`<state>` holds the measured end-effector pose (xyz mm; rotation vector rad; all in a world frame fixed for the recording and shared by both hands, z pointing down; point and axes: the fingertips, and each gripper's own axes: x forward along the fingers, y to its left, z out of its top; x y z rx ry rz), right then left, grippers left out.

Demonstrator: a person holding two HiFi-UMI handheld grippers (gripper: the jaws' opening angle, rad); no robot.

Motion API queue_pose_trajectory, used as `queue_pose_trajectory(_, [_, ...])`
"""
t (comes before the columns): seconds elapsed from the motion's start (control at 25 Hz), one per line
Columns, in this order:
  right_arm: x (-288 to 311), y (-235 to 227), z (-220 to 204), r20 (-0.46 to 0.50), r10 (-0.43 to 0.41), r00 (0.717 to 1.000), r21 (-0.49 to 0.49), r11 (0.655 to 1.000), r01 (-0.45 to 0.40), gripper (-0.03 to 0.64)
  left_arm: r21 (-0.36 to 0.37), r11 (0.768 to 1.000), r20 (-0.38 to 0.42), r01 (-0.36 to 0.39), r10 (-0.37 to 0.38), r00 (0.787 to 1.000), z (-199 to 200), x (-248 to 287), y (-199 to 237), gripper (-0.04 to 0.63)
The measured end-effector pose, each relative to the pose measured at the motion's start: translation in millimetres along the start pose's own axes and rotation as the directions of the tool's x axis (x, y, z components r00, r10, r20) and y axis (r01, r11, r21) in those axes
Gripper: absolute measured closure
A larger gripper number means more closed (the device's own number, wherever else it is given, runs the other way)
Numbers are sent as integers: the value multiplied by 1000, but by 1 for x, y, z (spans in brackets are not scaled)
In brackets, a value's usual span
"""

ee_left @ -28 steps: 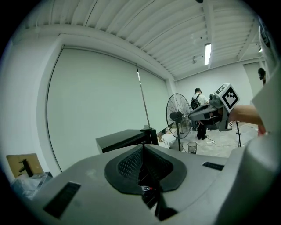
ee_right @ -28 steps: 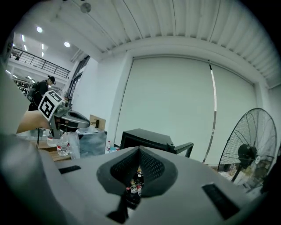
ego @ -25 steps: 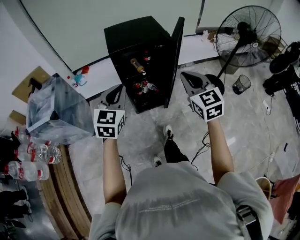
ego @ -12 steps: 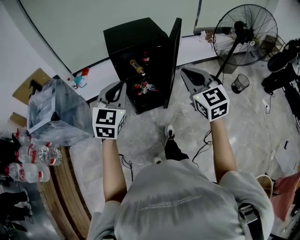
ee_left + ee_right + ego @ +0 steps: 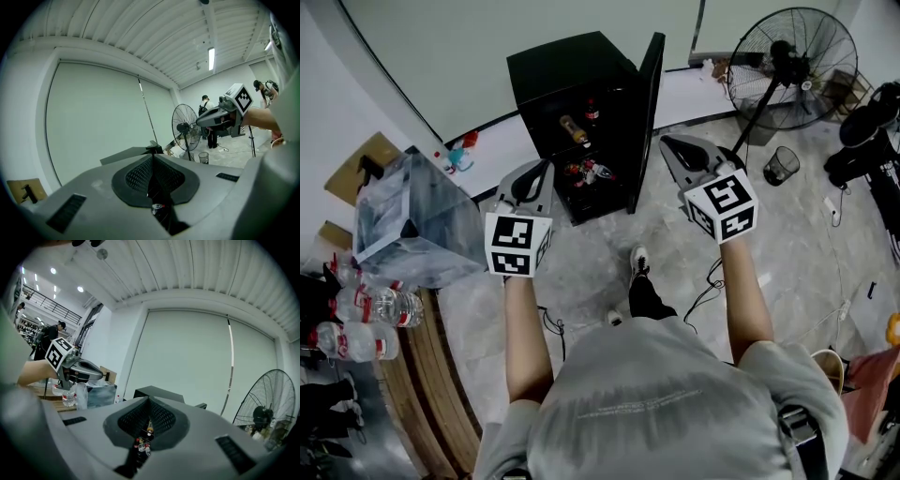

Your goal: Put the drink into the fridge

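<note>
The black fridge (image 5: 572,66) stands on the floor ahead of me with its door (image 5: 652,103) swung open to the right. Drink bottles lie on its upper shelf (image 5: 573,129) and lower shelf (image 5: 586,172). My left gripper (image 5: 544,169) is held in front of the fridge's left side, shut and empty; in its own view the jaws meet at the tip (image 5: 151,151). My right gripper (image 5: 667,143) hovers beside the open door, also shut and empty (image 5: 149,402). Through its thin slit I glimpse the fridge bottles (image 5: 142,445). Water bottles (image 5: 380,305) lie on the wooden table at left.
A clear plastic box (image 5: 417,225) sits on the table's far end, with cardboard (image 5: 361,169) behind it. A standing fan (image 5: 792,70) and a small bin (image 5: 783,169) are at right. Cables run across the marble floor. My own foot (image 5: 637,265) is below the fridge.
The right gripper has drifted slightly to the right and up. The left gripper has stayed almost where it was. Both remain shut.
</note>
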<state>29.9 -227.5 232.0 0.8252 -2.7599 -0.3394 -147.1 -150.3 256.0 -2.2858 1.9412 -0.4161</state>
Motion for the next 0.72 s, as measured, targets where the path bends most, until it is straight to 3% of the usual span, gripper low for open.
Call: queue_pose_trajectory(0.72, [13,-3,-13,-17,8,1000,-6,1000,-8,615,-23,1000,-16,-12,12,1000,-13,10,5,580])
